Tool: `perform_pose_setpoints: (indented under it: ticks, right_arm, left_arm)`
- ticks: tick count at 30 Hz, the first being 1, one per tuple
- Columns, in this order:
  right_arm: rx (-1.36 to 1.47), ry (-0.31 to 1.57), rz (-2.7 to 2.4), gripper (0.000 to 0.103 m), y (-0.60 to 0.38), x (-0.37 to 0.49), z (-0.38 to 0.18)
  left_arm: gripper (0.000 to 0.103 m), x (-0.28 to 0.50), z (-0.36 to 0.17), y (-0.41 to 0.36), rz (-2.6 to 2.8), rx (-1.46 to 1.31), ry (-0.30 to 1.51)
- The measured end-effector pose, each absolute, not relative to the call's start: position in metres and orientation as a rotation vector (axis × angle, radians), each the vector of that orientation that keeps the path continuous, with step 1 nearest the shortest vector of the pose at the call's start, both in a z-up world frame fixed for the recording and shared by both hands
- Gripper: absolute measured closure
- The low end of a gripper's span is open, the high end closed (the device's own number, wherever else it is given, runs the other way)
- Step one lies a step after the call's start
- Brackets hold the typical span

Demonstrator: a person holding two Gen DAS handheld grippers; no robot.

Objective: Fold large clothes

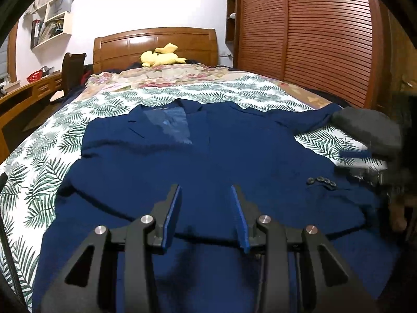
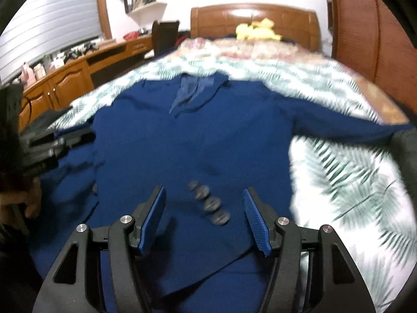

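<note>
A dark blue suit jacket (image 1: 208, 156) lies front up on the bed, collar toward the headboard, its lighter lining (image 1: 172, 125) showing at the neck. In the right wrist view the jacket (image 2: 198, 135) has one sleeve stretched out to the right. Sleeve buttons (image 2: 208, 203) lie on the cloth between the right gripper's fingers. My left gripper (image 1: 206, 190) hovers open above the jacket's lower middle, nothing between its blue pads. My right gripper (image 2: 203, 193) is open above the buttoned cuff. The right gripper's blurred shape (image 1: 365, 133) shows at the right edge of the left wrist view.
The bed carries a leaf-print cover (image 1: 47, 161) and a floral quilt (image 1: 161, 75) near the wooden headboard (image 1: 156, 44), with a yellow plush toy (image 1: 161, 57) on it. A slatted wooden wardrobe (image 1: 312, 31) stands on the right, a wooden desk (image 2: 73, 73) on the left.
</note>
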State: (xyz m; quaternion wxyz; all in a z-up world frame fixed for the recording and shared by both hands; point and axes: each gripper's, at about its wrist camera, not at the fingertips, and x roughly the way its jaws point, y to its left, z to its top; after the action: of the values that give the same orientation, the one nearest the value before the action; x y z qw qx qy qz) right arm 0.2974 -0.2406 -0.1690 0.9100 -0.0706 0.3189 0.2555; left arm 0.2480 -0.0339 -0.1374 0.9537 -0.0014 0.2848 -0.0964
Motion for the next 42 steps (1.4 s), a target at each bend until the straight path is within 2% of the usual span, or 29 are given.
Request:
perform_pose_setpoints:
  ticks: [9,17,27,29,31,36,37,38,40,42]
  right_arm:
    - [-0.149,0.609,0.3,0.04,-0.31,0.373,-0.121]
    - [-0.2,0.707,0.102,0.04,-0.356,0.466,-0.156]
    - [0.019,0.881,-0.05,0.04,-0.41,0.519,-0.19]
    - [0.046,0.913,-0.051,0.033,-0.412,0.521,-0.194]
    - [0.05,0.929,-0.04,0.03,-0.411,0.523,-0.196]
    - [0.087,0.934,-0.037,0.03,-0.411,0.533,-0.194]
    - [0.094,0.931,-0.027,0.045,-0.41,0.535,-0.193]
    - [0.098,0.929,-0.015,0.072,-0.409,0.539,-0.192]
    - [0.091,0.918,-0.003,0.096,-0.403,0.541,-0.185]
    - [0.07,0.84,-0.006,0.099,-0.394,0.534,-0.167]
  left_arm:
    - [0.066,0.247,-0.138,-0.037,-0.226,0.006,0.581]
    - [0.066,0.248,-0.139,-0.036,-0.236,-0.002,0.582]
    - [0.066,0.248,-0.139,-0.039,-0.247,0.006,0.583]
    - [0.066,0.248,-0.139,-0.039,-0.25,0.005,0.587]
    - [0.066,0.247,-0.139,-0.039,-0.251,0.005,0.59]
    - [0.066,0.248,-0.139,-0.039,-0.251,0.006,0.59]
    - [0.066,0.247,-0.139,-0.04,-0.249,0.008,0.59]
    - [0.066,0.248,-0.139,-0.04,-0.249,0.009,0.591]
    - [0.066,0.247,-0.14,-0.04,-0.248,0.012,0.591]
    - [0.066,0.247,-0.14,-0.04,-0.247,0.012,0.591]
